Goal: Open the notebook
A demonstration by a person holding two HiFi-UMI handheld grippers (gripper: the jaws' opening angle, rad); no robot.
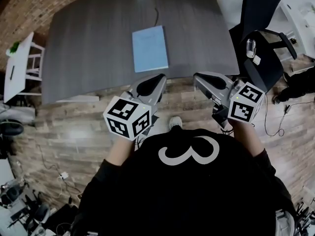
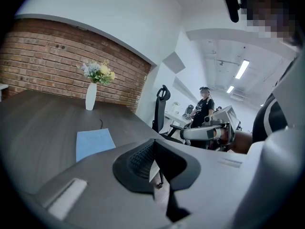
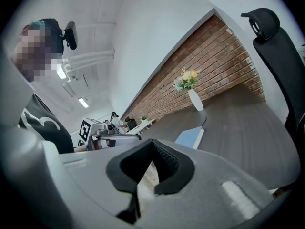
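Note:
A closed light-blue notebook [image 1: 150,48] lies flat on the grey table [image 1: 88,43], near its front edge. Both grippers hang short of that edge, over the wooden floor. My left gripper [image 1: 159,78] is shut with nothing in it, just below the notebook's near end. My right gripper [image 1: 200,76] is also shut and empty, to the right of the notebook. The left gripper view shows the notebook [image 2: 94,143] beyond the shut jaws [image 2: 153,146]. In the right gripper view the notebook [image 3: 190,137] lies ahead of the shut jaws [image 3: 153,143].
A white vase with flowers [image 2: 90,95] stands at the table's far edge, with a thin dark cable [image 1: 156,16] behind the notebook. A black office chair [image 1: 263,48] stands at the table's right end. A person [image 2: 203,109] stands far off.

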